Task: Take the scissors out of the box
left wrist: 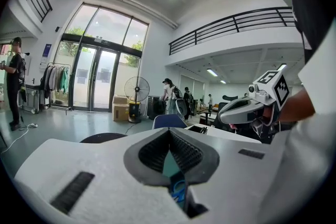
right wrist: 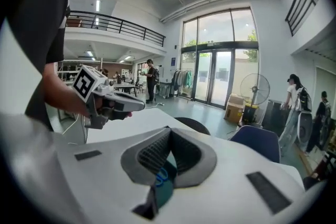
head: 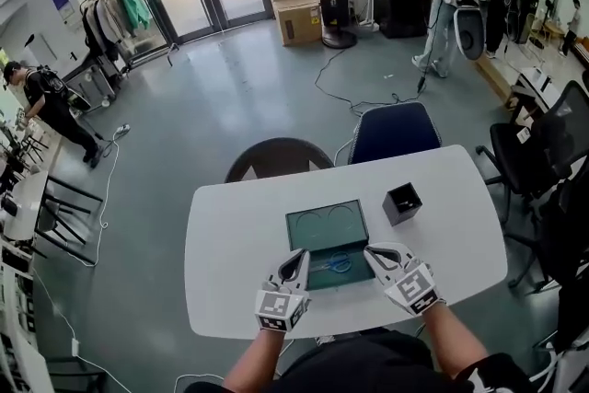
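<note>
The scissors [head: 339, 262] lie flat in the near right part of the box [head: 304, 230], just ahead of the two gripper tips. Their blue loop handles show plainly. The blades are too small to make out for certain, though the long axis seems to run left to right with the handles at the right end.

The box is a shallow, dark teal rectangle with a thin raised rim and a smooth floor. Two faint circular outlines mark its far half. It sits near the middle of the white table [head: 239, 235], a matt top with rounded corners. A small black open-topped cube [head: 402, 202] stands apart from the box, to the far right.

The left gripper [head: 296, 258] hangs over the box's near left edge and the right gripper [head: 373, 251] over its near right corner. Both are white moulded shells with ribbed dark-grey pads [left wrist: 186, 152]. Each gripper's own view shows the jaw tips met and clenched on nothing. Only a diamond-shaped gap remains behind the tips — teal box floor and a blue scissor loop show through it, in the left gripper's [left wrist: 169, 132] view and the right's [right wrist: 169, 131] alike.
</note>
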Motion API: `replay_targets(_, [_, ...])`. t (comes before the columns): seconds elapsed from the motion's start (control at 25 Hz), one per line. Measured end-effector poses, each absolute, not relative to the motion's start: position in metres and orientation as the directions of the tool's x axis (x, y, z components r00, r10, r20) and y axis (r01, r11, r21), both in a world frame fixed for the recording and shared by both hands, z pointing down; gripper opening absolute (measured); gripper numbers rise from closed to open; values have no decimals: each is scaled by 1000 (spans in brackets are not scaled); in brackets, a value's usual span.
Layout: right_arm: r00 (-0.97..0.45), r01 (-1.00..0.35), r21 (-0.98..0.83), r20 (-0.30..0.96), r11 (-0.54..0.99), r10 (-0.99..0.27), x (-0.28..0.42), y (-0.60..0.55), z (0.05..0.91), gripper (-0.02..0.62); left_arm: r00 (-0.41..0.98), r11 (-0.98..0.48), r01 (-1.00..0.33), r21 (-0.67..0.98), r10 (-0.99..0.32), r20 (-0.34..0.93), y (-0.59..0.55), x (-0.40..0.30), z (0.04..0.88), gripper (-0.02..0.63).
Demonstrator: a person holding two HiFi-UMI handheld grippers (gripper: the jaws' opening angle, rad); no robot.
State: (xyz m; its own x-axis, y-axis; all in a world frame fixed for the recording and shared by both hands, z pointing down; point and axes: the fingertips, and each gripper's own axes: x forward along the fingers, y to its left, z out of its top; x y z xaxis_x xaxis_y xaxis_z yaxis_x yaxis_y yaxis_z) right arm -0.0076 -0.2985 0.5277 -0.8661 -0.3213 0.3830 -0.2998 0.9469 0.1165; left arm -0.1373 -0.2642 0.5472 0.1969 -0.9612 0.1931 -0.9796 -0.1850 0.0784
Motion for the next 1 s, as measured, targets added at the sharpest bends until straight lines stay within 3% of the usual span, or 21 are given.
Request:
replay_targets(0.56, [-767, -8, 171, 631, 985, -116, -27, -298, 607, 9, 88, -67, -994, 87, -961, 262, -258, -149, 574, 8])
replay_targets(0.72, [-719, 75, 161, 692, 984, -58, -33, -292, 630, 76, 57, -31, -995, 96, -956, 286, -246, -153, 582, 8])
replay_targets(1.0, [-652, 207, 196, 758, 958, -14, -48, -290, 664, 106, -4, 38, -994, 103, -950, 312, -224, -164, 592, 8])
